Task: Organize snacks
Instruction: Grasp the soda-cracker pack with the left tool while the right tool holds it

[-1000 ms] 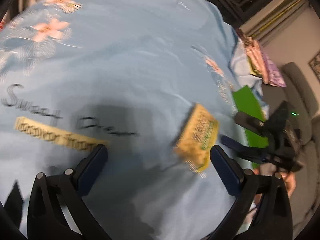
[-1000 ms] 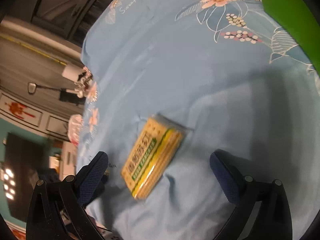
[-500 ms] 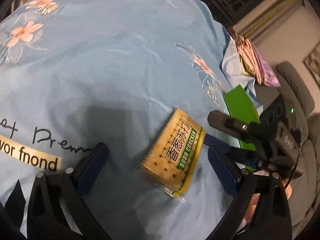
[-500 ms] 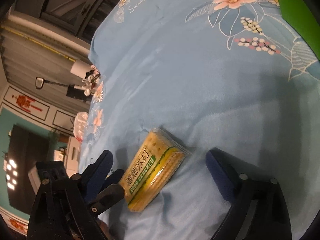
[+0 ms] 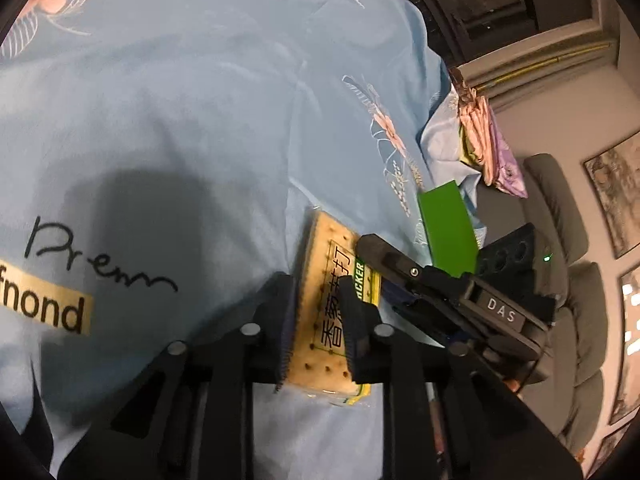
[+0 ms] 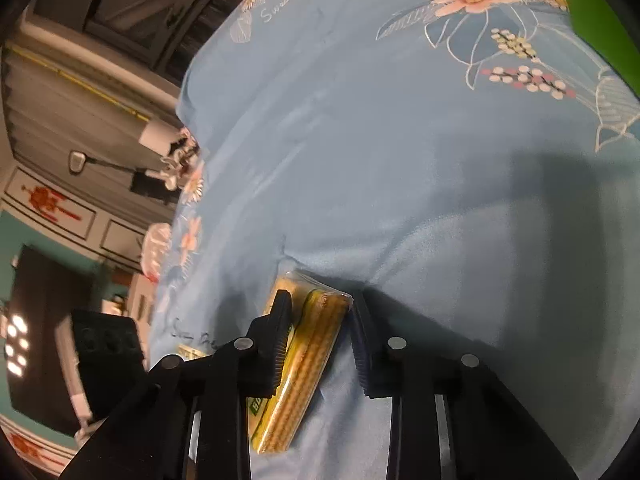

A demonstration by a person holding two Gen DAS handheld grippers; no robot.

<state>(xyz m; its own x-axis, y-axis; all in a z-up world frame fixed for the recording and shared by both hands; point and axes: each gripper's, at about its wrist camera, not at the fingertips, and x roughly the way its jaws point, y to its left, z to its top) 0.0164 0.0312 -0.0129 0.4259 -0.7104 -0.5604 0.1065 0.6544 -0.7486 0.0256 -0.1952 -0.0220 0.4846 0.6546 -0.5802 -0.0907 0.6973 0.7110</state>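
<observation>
A yellow soda cracker pack in clear wrap lies on the light blue floral cloth. My left gripper is shut on the pack's near end, one finger on each long side. From the right, my right gripper reaches onto the same pack. In the right wrist view the cracker pack sits edge-up between the fingers of the right gripper. Its jaws are closing, and both pads touch the pack's far end.
A flat green box lies at the cloth's edge just behind the right gripper, also the green box at the top right. Folded fabrics are piled beyond it. A grey sofa stands past the edge.
Both grippers stood wide open around the pack earlier. Both have since closed in on it, the left across its near end, the right across its other end.
</observation>
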